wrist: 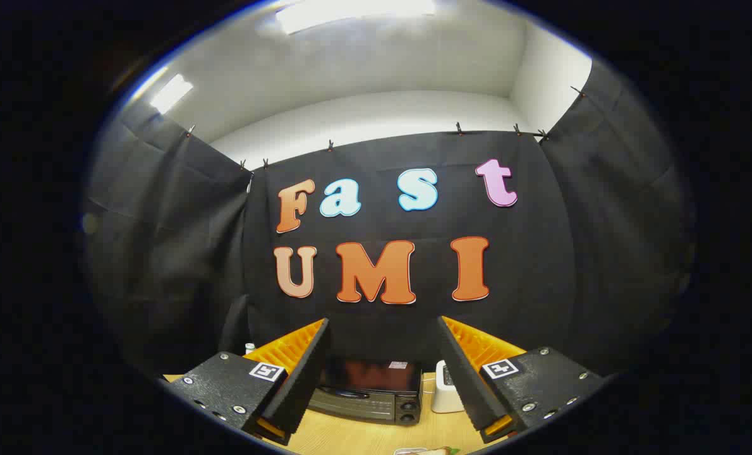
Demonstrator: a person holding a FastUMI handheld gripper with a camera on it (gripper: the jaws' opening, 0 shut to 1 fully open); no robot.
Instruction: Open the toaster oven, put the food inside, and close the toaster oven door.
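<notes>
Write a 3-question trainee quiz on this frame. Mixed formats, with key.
1. True or false: the gripper is shut on the toaster oven.
2. Multiple choice: where does the white appliance stand? A) on top of the oven. B) on the wooden table beside the oven, on its knob side. C) between the fingers, touching both.
3. Short answer: is the oven door open or closed?

Key
1. False. The fingers are spread wide with nothing between them; the oven sits beyond them.
2. B.
3. Closed, as far as the front shows: its dark glass stands upright and the handle runs across the lower front.
</notes>
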